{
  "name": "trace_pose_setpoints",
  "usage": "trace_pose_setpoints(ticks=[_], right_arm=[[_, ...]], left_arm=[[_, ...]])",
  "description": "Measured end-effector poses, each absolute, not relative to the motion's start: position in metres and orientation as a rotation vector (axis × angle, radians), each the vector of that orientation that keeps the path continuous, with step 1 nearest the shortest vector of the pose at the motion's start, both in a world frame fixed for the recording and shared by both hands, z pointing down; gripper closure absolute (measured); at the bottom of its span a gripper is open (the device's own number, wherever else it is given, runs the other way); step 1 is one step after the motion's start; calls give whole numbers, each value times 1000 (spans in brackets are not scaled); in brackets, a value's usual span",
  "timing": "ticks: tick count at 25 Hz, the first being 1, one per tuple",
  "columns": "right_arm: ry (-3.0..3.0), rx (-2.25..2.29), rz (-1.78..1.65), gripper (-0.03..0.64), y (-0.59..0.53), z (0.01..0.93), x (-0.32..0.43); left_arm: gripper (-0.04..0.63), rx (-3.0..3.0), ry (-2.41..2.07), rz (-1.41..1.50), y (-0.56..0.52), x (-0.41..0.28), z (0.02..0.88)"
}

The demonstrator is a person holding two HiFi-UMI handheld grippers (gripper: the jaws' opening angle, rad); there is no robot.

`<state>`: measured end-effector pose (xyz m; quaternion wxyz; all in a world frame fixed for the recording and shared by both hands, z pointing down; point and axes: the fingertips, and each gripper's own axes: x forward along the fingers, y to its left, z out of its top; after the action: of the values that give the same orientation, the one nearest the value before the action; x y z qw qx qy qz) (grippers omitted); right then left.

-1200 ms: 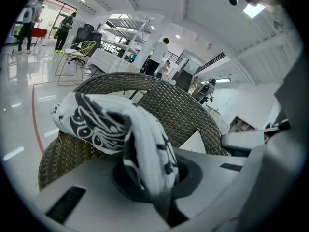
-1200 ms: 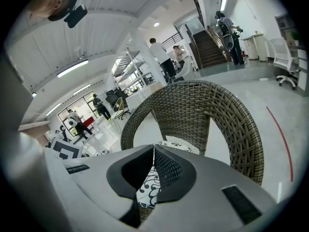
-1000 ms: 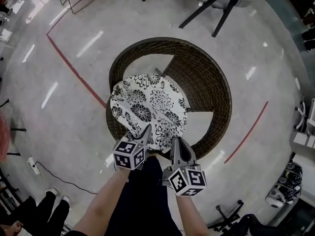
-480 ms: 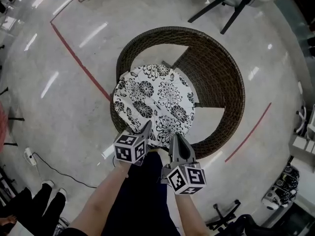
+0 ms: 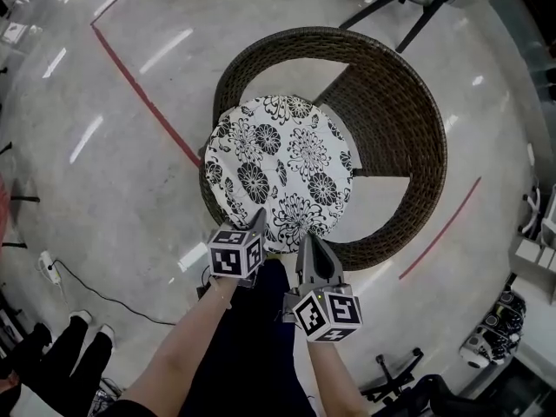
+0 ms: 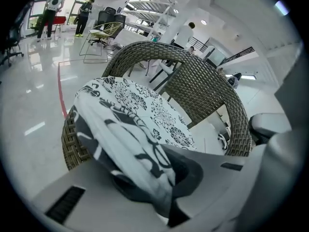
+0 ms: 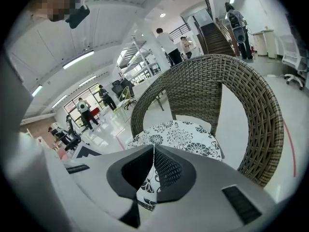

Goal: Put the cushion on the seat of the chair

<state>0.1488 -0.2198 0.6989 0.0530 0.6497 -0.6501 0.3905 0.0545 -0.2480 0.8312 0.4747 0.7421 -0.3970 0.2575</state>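
Under me, the glossy grey floor [image 5: 104, 189] carries red tape lines [image 5: 143, 102] and a round wicker chair [image 5: 417, 120]. A floral cushion [image 5: 278, 168] lies across its seat, covering the front rim.

The cushion [image 5: 280, 172] is soft printed cloth; the chair [image 5: 408, 137] rough woven wicker; the floor [image 5: 113, 172] smooth and glossy.

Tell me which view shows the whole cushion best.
The head view: the cushion shows nearly whole from above, over the wicker chair. The left gripper view shows its bunched near edge; the right gripper view only a part.
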Motion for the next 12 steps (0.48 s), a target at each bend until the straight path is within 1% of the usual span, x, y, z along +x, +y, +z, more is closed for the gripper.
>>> trace_pose_setpoints(ticks=[4,8,12], right_arm=[[-1965,1971,1208,606,-210,701,144],[-1978,1947,1174,606,-207,697,140],[-1985,1950,1165,606,-208,695,142]], left_arm=[[530,1754,-1046,734,-241,42,845],[437,1713,-1107,803,-239,32,855],[281,1661,-1109,851,-238,25,864]])
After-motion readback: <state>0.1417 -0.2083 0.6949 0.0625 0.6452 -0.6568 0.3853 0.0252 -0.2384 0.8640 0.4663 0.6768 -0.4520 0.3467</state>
